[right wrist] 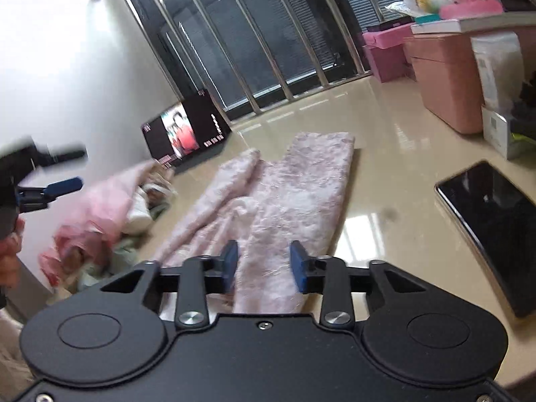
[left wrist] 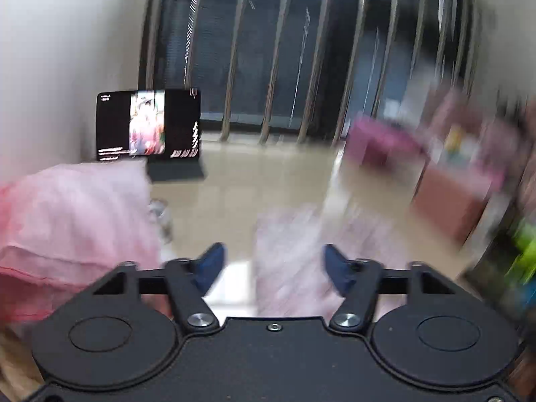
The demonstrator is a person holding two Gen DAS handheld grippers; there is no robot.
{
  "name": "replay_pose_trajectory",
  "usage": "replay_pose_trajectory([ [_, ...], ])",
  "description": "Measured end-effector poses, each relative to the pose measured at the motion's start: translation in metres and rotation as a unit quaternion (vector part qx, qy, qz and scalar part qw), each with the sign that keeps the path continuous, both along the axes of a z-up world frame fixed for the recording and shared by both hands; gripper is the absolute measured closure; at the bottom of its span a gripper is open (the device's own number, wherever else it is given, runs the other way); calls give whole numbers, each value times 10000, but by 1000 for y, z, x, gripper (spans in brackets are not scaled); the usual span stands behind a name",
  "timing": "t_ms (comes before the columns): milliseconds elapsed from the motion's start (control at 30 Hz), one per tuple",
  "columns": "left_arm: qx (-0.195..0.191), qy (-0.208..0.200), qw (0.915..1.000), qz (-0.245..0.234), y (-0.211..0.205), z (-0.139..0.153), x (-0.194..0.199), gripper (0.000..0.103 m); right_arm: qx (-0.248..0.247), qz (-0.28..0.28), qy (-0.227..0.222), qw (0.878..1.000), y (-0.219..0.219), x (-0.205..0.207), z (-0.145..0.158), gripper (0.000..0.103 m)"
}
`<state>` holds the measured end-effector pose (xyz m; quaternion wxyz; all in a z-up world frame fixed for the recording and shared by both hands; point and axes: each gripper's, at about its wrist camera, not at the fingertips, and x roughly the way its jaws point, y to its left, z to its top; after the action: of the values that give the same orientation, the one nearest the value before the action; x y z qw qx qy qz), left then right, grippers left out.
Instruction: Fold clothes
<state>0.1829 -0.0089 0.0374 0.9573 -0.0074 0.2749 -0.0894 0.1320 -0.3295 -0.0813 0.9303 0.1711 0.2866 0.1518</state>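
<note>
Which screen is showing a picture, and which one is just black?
The propped-up tablet standing by the white wall shows a bright picture. The flat black phone lying on the shiny beige floor at the right is dark.

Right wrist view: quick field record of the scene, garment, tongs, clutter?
surface: glossy beige tabletop
garment: pale pink patterned cloth, flat, partly folded lengthwise
right tongs: open, just above the cloth's near end, nothing gripped
left tongs: open, empty, raised at left
pile: pink clothes heap left of garment
tablet: propped against wall, screen on
phone: dark, lying at right
</note>
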Motion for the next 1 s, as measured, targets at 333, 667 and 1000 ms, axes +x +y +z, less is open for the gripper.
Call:
replay_pose_trajectory([
  [333,563,745,9945,-464,-21,-87,1,61,-2302,897,-51,9690,81,18,-25,79],
  [667,720,646,9937,-572,-18,-89,3,56,-2279,1147,87,9669,76,21,-19,79],
  [1000,1404,-878,9809,-1021,24,-32,-35,17,-1952,1522,-678,9665,28,-15,34,38],
])
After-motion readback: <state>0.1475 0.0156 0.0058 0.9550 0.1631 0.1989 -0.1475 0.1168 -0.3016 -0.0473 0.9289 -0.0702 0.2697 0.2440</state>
